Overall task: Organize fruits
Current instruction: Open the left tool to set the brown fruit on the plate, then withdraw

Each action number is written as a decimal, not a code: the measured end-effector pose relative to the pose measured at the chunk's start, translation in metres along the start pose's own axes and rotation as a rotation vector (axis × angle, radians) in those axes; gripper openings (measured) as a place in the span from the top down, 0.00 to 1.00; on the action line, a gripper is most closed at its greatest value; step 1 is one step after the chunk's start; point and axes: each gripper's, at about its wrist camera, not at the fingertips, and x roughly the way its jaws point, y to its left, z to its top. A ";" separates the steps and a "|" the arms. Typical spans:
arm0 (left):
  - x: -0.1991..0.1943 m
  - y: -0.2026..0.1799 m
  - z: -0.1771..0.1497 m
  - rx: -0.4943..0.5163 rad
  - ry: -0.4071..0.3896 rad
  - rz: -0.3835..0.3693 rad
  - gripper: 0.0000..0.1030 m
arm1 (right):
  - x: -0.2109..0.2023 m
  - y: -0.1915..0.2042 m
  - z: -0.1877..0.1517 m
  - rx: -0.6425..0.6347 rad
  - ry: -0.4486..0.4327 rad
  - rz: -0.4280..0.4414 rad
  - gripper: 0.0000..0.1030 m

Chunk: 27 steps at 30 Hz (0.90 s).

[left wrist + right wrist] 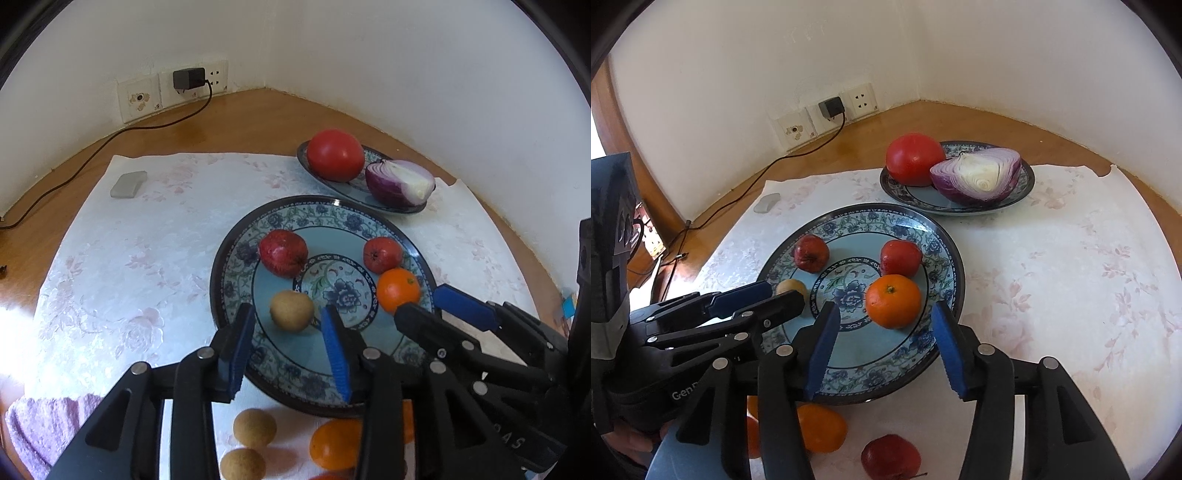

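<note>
Over the near half of the large patterned plate we have both grippers hanging with nothing between their pads: our left gripper is spread around, but not touching, the small tan fruit lying on the plate, and our right gripper is spread wider, just short of the orange resting beside the plate's flowered centre. Two small red fruits sit on the far half of that plate, so we judge it to be the collecting place for fruit, while the tomato and halved red onion are kept apart on the smaller plate behind it. Off the large plate's near rim, on the white cloth, more fruit waits: two tan ones, another orange and a red one. We judge the sorting about half done. Left of the large plate the cloth is open apart from a small grey block; between our two grippers the gap is tight, and the plate's raised rim stands between us and the loose fruit.
</note>
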 end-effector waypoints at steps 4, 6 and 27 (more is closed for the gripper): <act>-0.008 0.000 -0.003 0.002 -0.003 -0.002 0.61 | -0.007 0.002 -0.003 0.003 -0.009 0.003 0.48; -0.012 0.001 -0.006 0.003 -0.005 -0.003 0.61 | -0.011 0.003 -0.004 0.004 -0.014 0.003 0.48; -0.051 0.016 -0.035 -0.025 -0.019 -0.011 0.61 | -0.049 0.010 -0.030 0.026 -0.054 -0.008 0.48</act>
